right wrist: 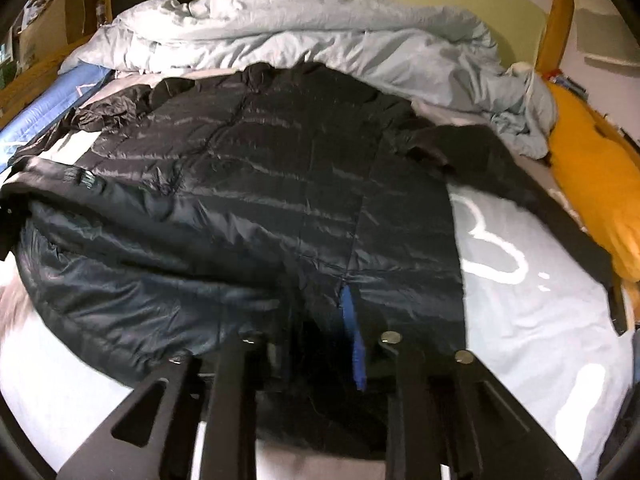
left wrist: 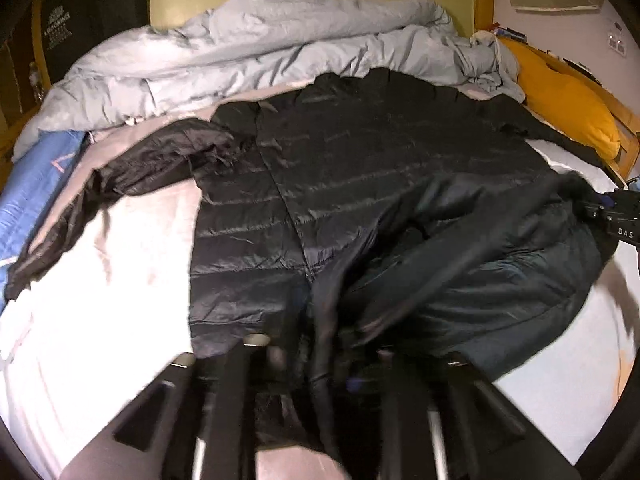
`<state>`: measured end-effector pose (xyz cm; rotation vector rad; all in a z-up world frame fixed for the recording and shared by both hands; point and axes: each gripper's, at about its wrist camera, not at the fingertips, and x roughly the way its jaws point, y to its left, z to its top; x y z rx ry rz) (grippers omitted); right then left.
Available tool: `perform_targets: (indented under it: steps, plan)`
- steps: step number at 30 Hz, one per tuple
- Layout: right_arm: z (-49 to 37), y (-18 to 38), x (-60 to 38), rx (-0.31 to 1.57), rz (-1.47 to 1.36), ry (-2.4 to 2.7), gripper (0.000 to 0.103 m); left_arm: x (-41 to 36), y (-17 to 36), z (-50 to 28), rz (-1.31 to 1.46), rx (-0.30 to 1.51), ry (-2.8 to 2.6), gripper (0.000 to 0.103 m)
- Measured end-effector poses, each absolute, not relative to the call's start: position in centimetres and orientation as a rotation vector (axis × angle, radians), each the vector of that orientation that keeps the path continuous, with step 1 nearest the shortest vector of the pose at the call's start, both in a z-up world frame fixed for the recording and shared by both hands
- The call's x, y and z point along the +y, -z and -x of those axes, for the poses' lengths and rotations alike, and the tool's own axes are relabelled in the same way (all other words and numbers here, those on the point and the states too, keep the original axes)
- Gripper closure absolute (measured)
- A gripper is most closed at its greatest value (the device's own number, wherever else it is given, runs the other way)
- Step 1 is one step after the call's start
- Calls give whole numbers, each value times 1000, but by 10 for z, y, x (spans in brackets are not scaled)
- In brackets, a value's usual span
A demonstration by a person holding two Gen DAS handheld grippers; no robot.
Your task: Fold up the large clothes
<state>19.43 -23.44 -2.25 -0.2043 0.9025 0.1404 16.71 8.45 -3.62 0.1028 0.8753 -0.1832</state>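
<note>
A large black quilted down jacket [left wrist: 320, 184] lies spread on the bed, collar toward the far side; it also shows in the right wrist view [right wrist: 280, 184]. Its left sleeve [left wrist: 132, 168] stretches out to the left. Its right side is folded over the body. My left gripper [left wrist: 316, 356] is over the jacket's near hem, fingers wide apart with bunched fabric between them. My right gripper [right wrist: 320, 344] is also over the near hem, fingers apart, a blue strip [right wrist: 354, 344] of the jacket between them. The right gripper's body shows at the right edge of the left wrist view [left wrist: 616, 216].
A crumpled pale grey duvet [left wrist: 260, 48] lies across the far side of the bed. A yellow pillow [left wrist: 568, 104] lies at the right by the wooden frame. A blue cloth [left wrist: 36, 184] lies at the left edge. The pale sheet [right wrist: 532, 304] surrounds the jacket.
</note>
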Motion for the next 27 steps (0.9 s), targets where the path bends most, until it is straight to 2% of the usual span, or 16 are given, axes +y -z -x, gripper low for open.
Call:
perform_targets:
  steps: [1,2,3,5,13,23,24,26,27]
  plan:
    - [-196,24,-235,904,206,-135,52,85,39,-169,-100,885,188,44]
    - [-195,23,-236,893,214,-125,41,87,41,-172,-88,883,195,23]
    - [-193,20,-237,876,222,-115,36,90,40,-171,-78,855,194,19]
    - [-186,10,-241,823,241,-93,23,94,38,-169,-74,829,200,19]
    - [-160,-19,-273,779,187,-47,5,105,14,-144,-72,767,187,15]
    - [-177,19,-311,975,45,-18,5,113,-1,-130,-45,733,164,12]
    - [-180,23,-314,989,21,-21,7,114,-3,-128,-19,732,200,12]
    - [-186,30,-317,1019,-22,-53,19,114,-7,-125,55,725,328,12]
    - [-189,33,-318,1031,-34,-60,19,114,-8,-123,75,722,363,12]
